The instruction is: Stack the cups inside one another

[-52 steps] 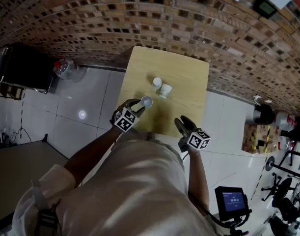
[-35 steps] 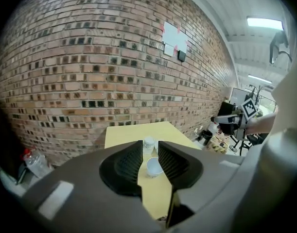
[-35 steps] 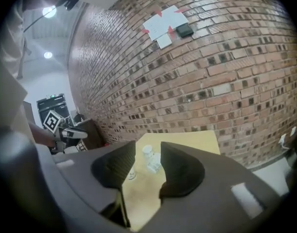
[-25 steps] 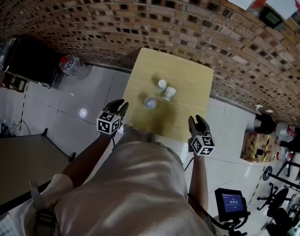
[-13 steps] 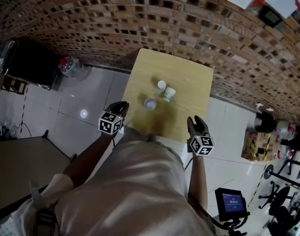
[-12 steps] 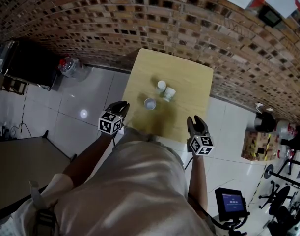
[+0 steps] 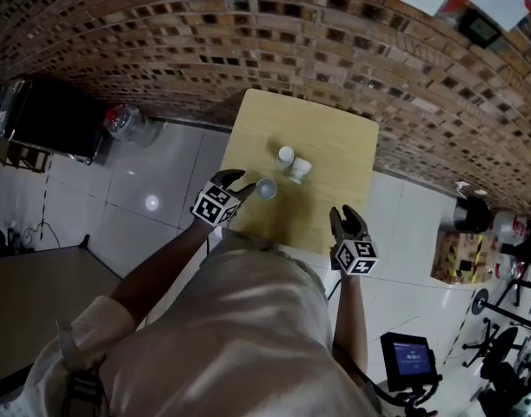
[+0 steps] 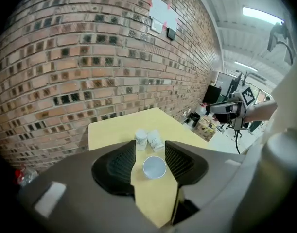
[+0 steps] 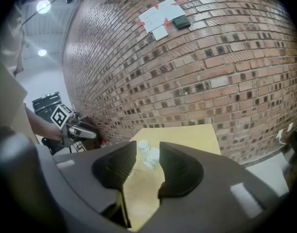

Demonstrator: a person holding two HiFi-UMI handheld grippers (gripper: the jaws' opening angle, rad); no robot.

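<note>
Three white cups stand on the yellow table [image 7: 335, 142]. The nearest cup [image 7: 266, 188] [image 8: 154, 167] is upright, mouth up, and sits between the jaws of my left gripper [image 7: 242, 186] [image 8: 149, 149]. Those jaws are opening, and a gap shows on each side of the cup. Beyond it are an upright cup [image 7: 286, 155] [image 8: 141, 139] and a tilted cup [image 7: 300, 170] [image 8: 154, 141], close together. My right gripper [image 7: 342, 218] [image 9: 147, 149] hovers open at the table's near right edge with nothing between its jaws; the two far cups [image 9: 144, 146] [image 9: 152, 158] show past them.
A brick wall [image 7: 248, 33] runs behind the table. White tiled floor [image 7: 152, 189] lies to the left, with a dark cabinet [image 7: 48, 120] and a clear jug [image 7: 117, 120]. Bottles and a box [image 7: 461, 233] stand on the floor at the right.
My left gripper has come in from beside the table's left edge to the nearest cup, and its jaws stand wider apart. The right gripper has stayed put.
</note>
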